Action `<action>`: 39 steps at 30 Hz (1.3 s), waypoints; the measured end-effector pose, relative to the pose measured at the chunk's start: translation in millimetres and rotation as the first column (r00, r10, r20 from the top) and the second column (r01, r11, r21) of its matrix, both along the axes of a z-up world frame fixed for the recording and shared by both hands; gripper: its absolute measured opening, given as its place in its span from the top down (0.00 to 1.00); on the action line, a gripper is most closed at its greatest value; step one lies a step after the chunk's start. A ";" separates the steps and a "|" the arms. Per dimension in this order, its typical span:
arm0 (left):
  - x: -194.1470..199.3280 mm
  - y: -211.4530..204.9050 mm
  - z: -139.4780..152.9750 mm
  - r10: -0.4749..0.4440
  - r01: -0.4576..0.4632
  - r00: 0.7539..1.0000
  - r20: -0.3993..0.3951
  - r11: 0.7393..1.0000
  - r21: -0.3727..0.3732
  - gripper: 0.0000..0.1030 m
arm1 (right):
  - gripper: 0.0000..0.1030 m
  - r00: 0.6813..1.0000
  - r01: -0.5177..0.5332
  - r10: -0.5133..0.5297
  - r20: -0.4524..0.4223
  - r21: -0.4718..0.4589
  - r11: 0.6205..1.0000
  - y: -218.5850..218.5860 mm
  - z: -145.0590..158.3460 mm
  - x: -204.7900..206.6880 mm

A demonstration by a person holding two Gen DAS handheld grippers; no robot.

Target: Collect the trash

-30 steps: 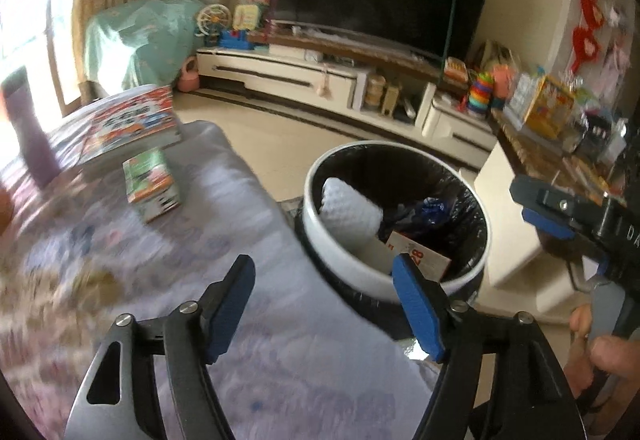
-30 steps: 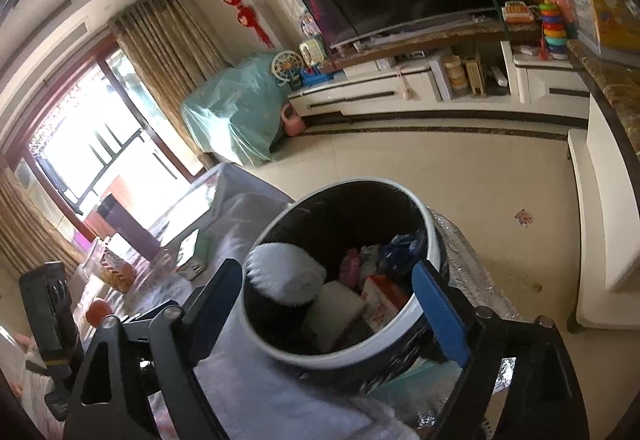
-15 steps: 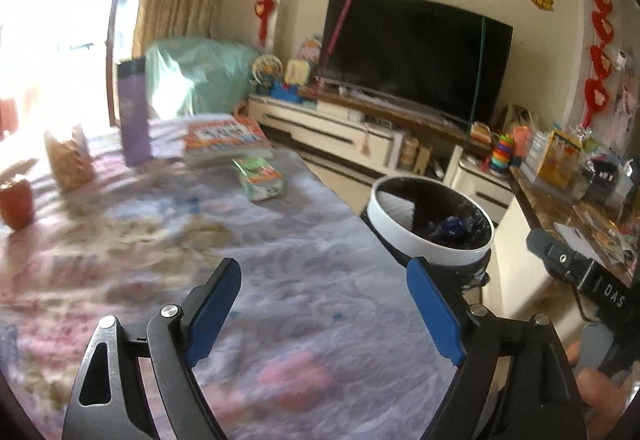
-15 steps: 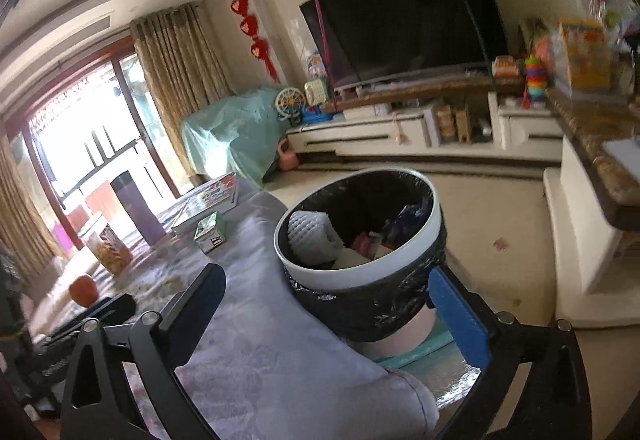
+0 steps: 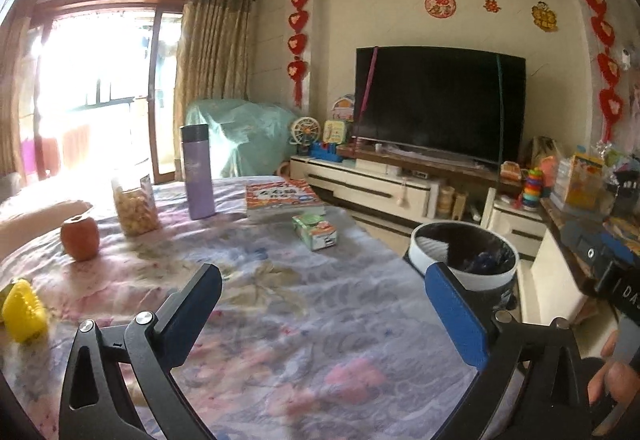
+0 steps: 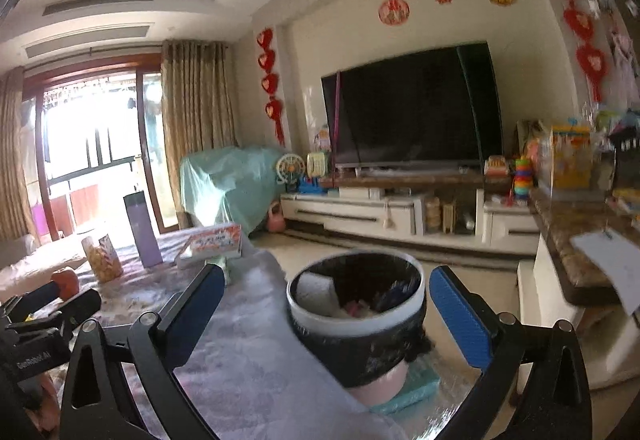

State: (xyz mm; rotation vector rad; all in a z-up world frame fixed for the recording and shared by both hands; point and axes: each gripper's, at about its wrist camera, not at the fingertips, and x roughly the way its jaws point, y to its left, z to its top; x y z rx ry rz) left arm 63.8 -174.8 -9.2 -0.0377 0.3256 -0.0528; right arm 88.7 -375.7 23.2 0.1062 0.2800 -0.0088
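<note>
Both pairs of tongs are hanging wide apart with nothing between their blue pads; the left tongs [image 5: 324,300] have just been opening, and so have the right tongs [image 6: 326,304].

The round white-rimmed trash bin lined with a black bag [image 6: 356,304] is standing just off the edge of the tabletop covered in a pale floral cloth [image 5: 280,320], between it and the long white TV cabinet [image 6: 360,216]. White foam and bits of coloured wrapping are lying inside the bin.

Well away from the bin, on the tabletop, a small green-and-white carton [image 5: 315,231] is lying nearest to it, with a red-covered picture book [image 5: 282,196] just behind. Farther from the bin, a tall lilac insulated bottle [image 5: 197,172] is standing upright, then a clear bag of yellow snacks [image 5: 135,206], an orange-red apple-shaped object [image 5: 80,238], and, farthest, a yellow knobbly toy [image 5: 24,310].

A person's fingers [image 5: 614,380] are gripping the right tongs' handle beside the bin.
</note>
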 end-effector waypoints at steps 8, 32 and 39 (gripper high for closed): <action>-0.5 -3.3 -3.9 0.047 -0.047 0.999 0.002 0.999 0.017 0.00 | 0.00 1.000 0.003 -0.003 -0.023 0.009 1.000 5.2 -18.1 -5.3; 1.2 -0.6 -9.1 0.053 -0.054 0.998 0.020 0.998 0.040 0.01 | 0.00 1.000 -0.009 0.009 -0.012 0.014 1.000 5.9 -16.3 -11.9; 1.9 1.4 -9.2 0.054 -0.055 0.998 0.019 0.998 0.033 0.01 | 0.00 1.000 -0.010 0.010 -0.012 0.016 1.000 6.4 -15.7 -11.7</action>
